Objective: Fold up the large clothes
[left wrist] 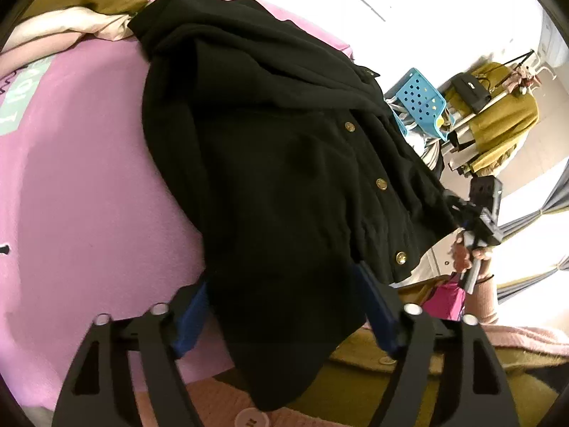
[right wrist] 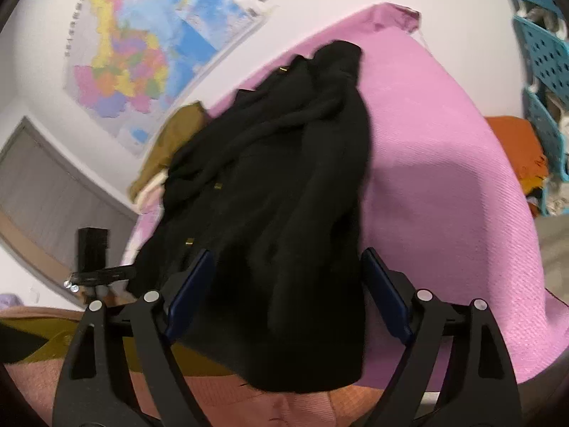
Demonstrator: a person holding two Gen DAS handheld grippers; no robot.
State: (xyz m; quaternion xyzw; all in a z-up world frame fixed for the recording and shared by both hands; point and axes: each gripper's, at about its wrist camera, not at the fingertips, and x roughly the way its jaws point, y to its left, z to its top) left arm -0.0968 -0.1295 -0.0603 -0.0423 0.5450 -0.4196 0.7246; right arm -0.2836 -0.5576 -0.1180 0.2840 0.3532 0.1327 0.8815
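A black jacket (left wrist: 270, 149) with gold buttons lies bunched on the pink bed cover (left wrist: 89, 178); it also shows in the right wrist view (right wrist: 284, 185). My left gripper (left wrist: 284, 281) is open, its blue-padded jaws set wide on either side of the jacket's near hem, which drapes between them. My right gripper (right wrist: 288, 270) is open too, astride the jacket's near edge on the pink cover (right wrist: 444, 178). The right gripper also shows in the left wrist view (left wrist: 476, 213), held by a hand at the jacket's right edge.
Olive and cream clothes (left wrist: 89, 3) are piled at the bed's far end. A blue perforated basket (left wrist: 419, 103) and a rack with olive clothing (left wrist: 498, 121) stand beyond the bed. Pink and olive garments (left wrist: 426, 384) lie near me. A map (right wrist: 142, 53) hangs on the wall.
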